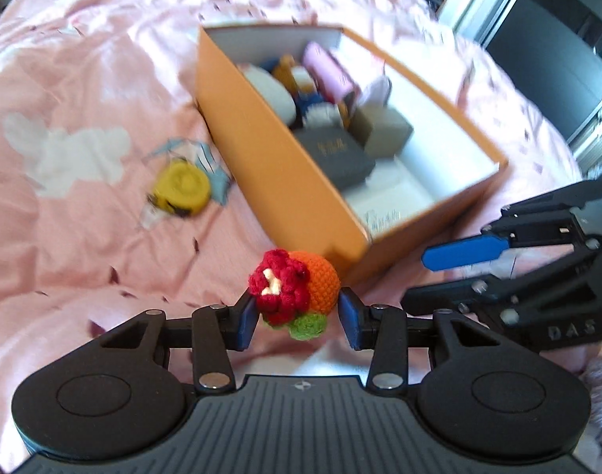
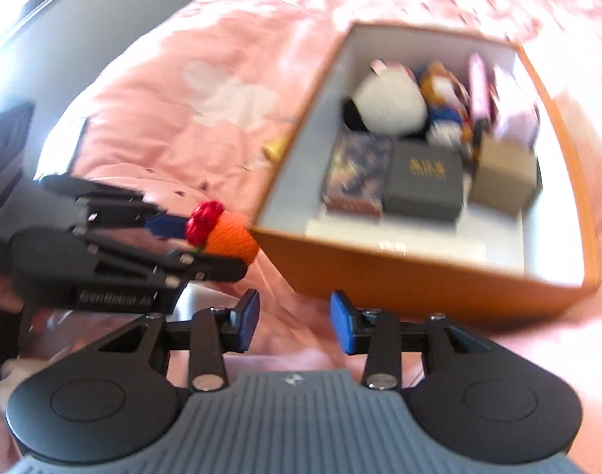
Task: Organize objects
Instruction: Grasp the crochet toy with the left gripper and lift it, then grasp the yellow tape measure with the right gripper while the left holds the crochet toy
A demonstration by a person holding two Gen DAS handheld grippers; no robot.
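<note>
Holding a yarn ball, with the box just ahead of it.

My left tongs [image 1: 299,308] pinch one crochet ball [image 1: 297,292], orange with a red flower and a green leaf, between the blue pads. My right tongs [image 2: 295,318] stand part open with nothing in them, just beside the left ones. One orange box [image 1: 261,146] sits on the pink bed [image 1: 83,79], up and to the right of the ball, and its near corner is close in front of my left tongs. Its long side runs away from me, toward the far edge of the bed. I think the ball goes in there next, and the near end of the box has bare room. One yellow round thing [image 1: 181,189] lies on the bed just left of the box. Inside I count about eight things, but they are blurry.
</note>
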